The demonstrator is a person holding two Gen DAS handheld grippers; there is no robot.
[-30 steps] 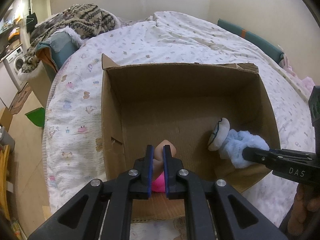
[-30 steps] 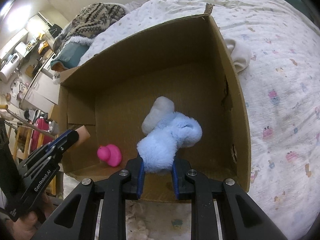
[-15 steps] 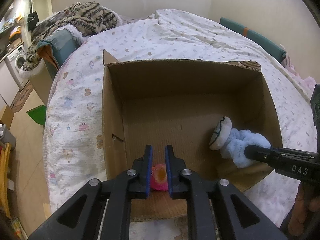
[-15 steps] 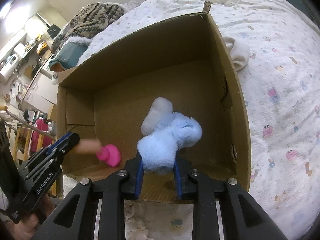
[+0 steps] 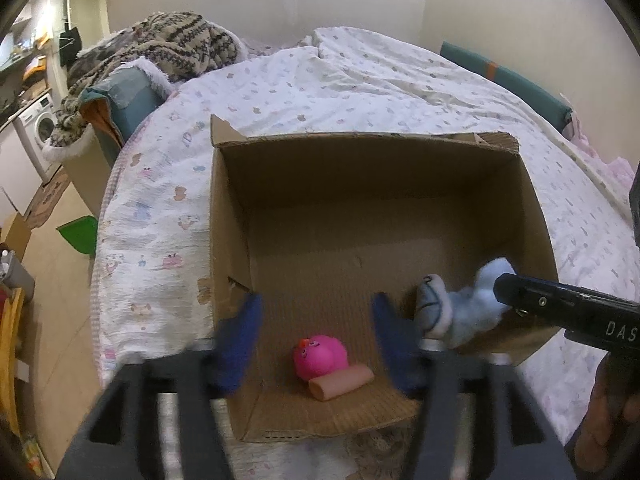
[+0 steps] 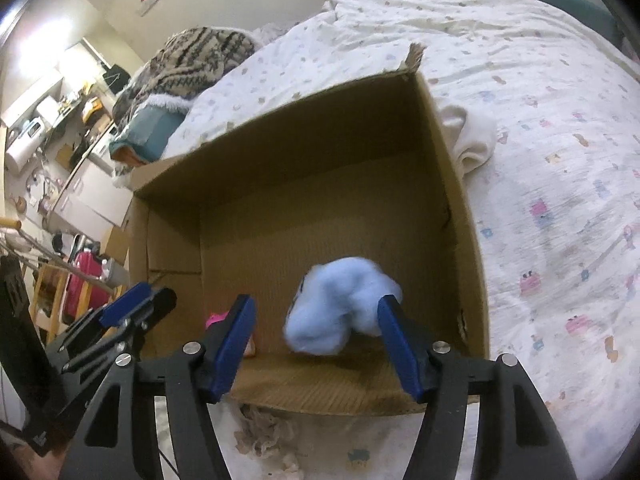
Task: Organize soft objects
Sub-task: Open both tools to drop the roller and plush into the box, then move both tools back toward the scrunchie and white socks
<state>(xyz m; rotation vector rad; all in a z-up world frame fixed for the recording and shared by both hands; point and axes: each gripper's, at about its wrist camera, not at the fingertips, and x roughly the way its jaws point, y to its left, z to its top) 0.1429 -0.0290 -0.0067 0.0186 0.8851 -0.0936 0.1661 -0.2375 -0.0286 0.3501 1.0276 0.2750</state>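
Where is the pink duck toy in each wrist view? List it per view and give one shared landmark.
Left wrist: the pink duck toy lies low in the middle, on the box floor by the near wall, between the open left gripper fingers.
Right wrist: only a pink sliver shows at lower left, behind a blue finger.
Shared landmark: the cardboard box.

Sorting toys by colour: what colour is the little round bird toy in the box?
Bright pink bird toy, with an orange beak; clearest in the left wrist view.
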